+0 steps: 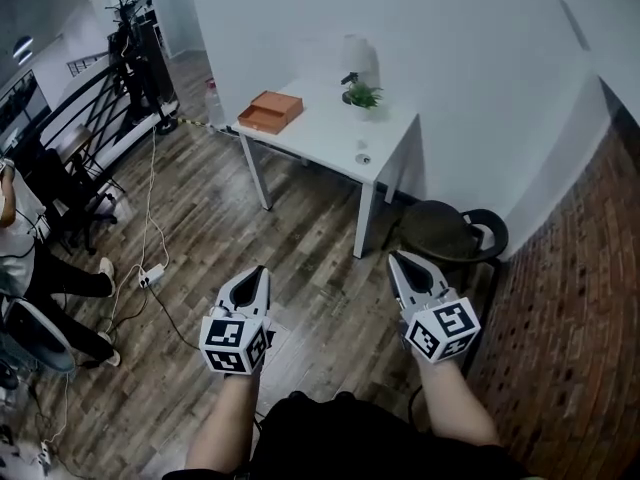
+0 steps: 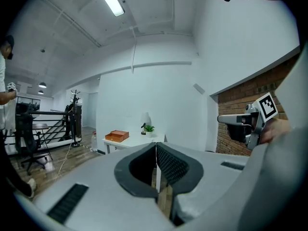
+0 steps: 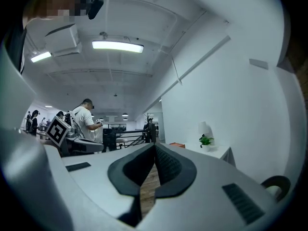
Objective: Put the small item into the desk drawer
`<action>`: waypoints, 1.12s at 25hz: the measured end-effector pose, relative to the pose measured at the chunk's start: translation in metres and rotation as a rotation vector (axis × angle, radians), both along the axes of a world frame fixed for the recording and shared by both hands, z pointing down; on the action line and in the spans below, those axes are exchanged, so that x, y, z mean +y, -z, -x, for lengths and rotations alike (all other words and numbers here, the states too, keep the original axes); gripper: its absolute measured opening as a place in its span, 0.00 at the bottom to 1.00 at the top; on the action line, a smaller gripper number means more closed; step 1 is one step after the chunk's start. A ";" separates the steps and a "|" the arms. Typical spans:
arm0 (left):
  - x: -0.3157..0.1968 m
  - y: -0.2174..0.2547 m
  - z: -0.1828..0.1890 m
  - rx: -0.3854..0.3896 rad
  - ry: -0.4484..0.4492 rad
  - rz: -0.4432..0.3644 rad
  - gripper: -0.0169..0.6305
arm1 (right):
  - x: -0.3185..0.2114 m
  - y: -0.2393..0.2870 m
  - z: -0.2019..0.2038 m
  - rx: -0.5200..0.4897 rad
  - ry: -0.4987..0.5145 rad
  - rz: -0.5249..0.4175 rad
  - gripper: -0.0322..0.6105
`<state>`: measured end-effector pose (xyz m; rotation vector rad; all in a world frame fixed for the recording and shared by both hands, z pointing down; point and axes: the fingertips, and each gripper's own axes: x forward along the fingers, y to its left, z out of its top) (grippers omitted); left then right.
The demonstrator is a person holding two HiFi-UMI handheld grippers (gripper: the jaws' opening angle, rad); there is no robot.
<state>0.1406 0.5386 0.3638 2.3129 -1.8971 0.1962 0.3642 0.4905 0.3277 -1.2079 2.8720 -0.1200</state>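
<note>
Wooden floor (image 1: 300,253) separates us from the far white desk (image 1: 325,133). Our left gripper (image 1: 262,272) and right gripper (image 1: 394,257) are closed, empty; we should approach squarely.

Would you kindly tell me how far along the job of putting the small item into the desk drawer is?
Done: nothing yet; the small item lies on the white desk, and no open drawer shows. In hand: nothing; the left gripper and right gripper are shut and empty, short of the desk. Remaining: reach the desk, open the drawer, pick up the item, place it inside.
</note>
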 end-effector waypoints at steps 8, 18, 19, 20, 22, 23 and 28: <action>0.003 -0.021 -0.013 0.027 0.013 0.035 0.04 | -0.005 -0.021 -0.032 0.011 -0.025 0.048 0.05; -0.067 -0.040 0.018 0.049 -0.012 0.032 0.04 | -0.065 -0.040 -0.002 0.058 -0.019 0.075 0.05; -0.079 -0.042 0.024 0.056 -0.017 0.032 0.04 | -0.077 -0.041 0.004 0.058 -0.020 0.076 0.05; -0.090 -0.043 0.030 0.061 -0.021 0.032 0.04 | -0.088 -0.041 0.012 0.060 -0.019 0.076 0.05; -0.114 -0.043 0.044 0.067 -0.029 0.033 0.04 | -0.111 -0.041 0.031 0.065 -0.010 0.078 0.05; -0.126 -0.042 0.052 0.069 -0.032 0.034 0.04 | -0.122 -0.040 0.041 0.068 -0.003 0.081 0.05; -0.189 -0.039 0.083 0.068 -0.053 0.043 0.04 | -0.178 -0.038 0.084 0.064 0.013 0.093 0.05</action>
